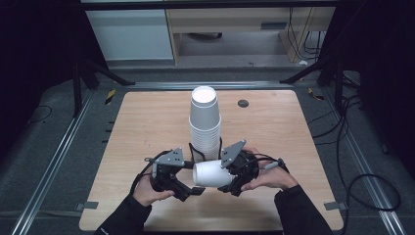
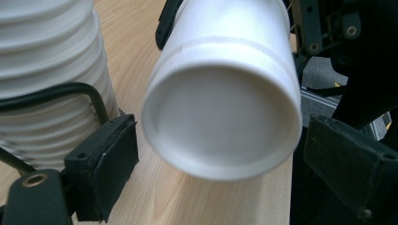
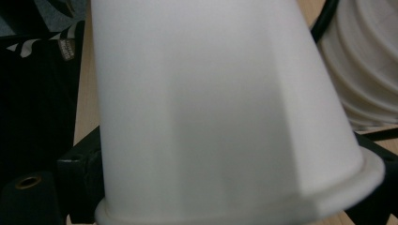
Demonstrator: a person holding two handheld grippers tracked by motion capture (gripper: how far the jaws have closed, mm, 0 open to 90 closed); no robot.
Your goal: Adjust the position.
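Wooden table (image 1: 147, 127) carried the stack (image 1: 204, 127); right gripper (image 1: 230, 172) clamped a cup (image 1: 213, 174) sideways — left gripper (image 1: 193, 183), jaws released, should close gently around its base.

Single cup (image 1: 211, 174): white paper or foam-like stock, matt, smooth wall with a rolled rim and a faint seam line. Stack of cups (image 1: 205, 125): same white matt material, its nested rims reading as fine ridges. Table (image 1: 147, 122): light wood-grain top, satin, smooth. Left gripper (image 1: 192, 182) and right gripper (image 1: 226, 183): black matt plastic bodies, grey metal-looking top plates; jaw pads (image 2: 110, 164) dull, slightly rough black rubber or foam. Wire holder (image 2: 89, 91) around the stack: thin, dark, semi-gloss metal. Surrounding floor (image 1: 54, 142): grey, matt, carpet-like.
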